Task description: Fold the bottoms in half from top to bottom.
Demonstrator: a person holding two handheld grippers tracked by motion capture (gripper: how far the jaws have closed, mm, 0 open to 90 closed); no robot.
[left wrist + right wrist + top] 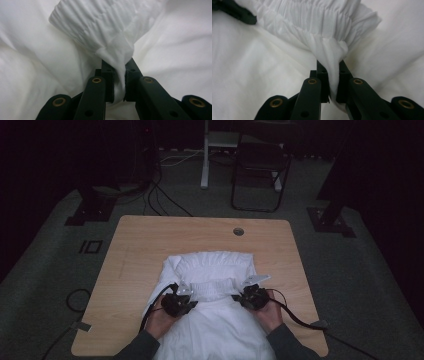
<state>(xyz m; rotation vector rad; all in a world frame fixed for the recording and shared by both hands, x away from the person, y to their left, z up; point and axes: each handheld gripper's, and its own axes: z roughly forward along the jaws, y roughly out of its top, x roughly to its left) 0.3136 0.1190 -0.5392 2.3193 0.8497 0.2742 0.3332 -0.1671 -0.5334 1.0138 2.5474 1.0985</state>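
White cotton-like fabric is lying spread over the near half of a light wooden table (140, 245): a white garment (215, 320) with a gathered, elasticated band (214, 286) running across its middle. In the high view the person's two hands are coming in from the bottom edge, each carrying a black gripper, and the band is stretching between them. The left gripper (186, 296) is sitting at the band's left end and the right gripper (241, 296) at its right end, the two well apart with the ruched strip between. In the left gripper view the jaws are pressing together on a bunched pinch of the band (100, 22), the cloth squeezing down through the narrow slot between the pads, so the left gripper (119, 75) is clamping the fabric. In the right gripper view the right gripper (333, 75) is doing likewise, its jaws closing tight on a fold of the band (317, 15), while a part of the other gripper is showing at the upper left corner. Beyond the table, on the grey carpet, a dark folding chair (260, 170) is standing, and black cables (165, 200) are trailing across the floor.
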